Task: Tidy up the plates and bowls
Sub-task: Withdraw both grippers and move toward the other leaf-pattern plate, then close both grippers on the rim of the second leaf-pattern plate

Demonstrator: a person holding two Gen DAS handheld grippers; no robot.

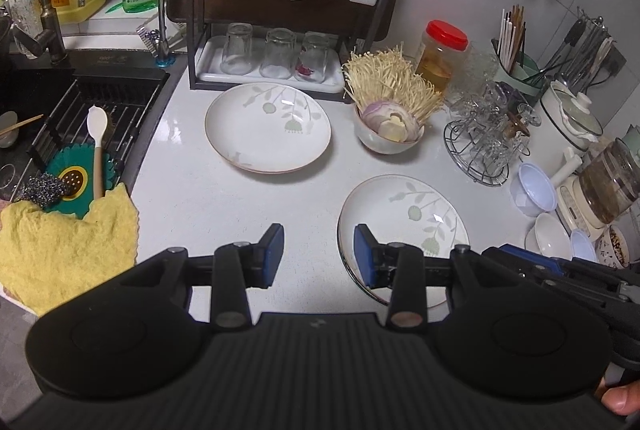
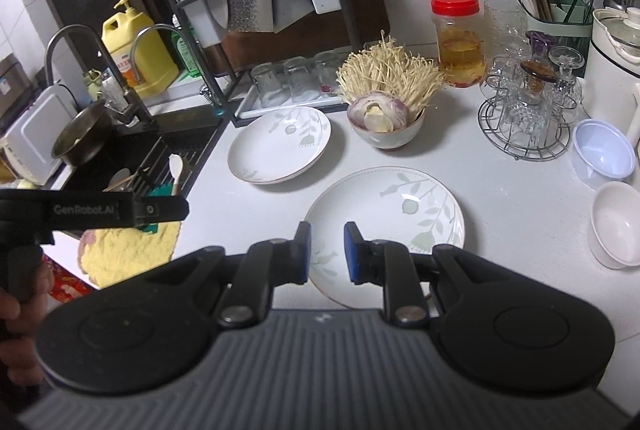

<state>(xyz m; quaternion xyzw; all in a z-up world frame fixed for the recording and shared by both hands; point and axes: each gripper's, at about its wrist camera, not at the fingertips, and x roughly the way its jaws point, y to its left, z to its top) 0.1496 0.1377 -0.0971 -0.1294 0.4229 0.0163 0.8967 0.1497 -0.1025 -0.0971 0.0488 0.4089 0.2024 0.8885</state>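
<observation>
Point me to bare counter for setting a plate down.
Free: strip between the far plate and the sink edge, running toward the yellow cloth. Crowded: right side, by the glass rack and small bowls.

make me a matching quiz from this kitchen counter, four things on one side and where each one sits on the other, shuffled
Things:
1. near plate
2. far plate
3. spatula
4. red-lidded jar

Places:
A. over the sink on the black rack
B. right under the right gripper
C. behind the mushroom bowl
D. in front of the tray of upturned glasses

Pairs: 1-B, 2-D, 3-A, 4-C
</observation>
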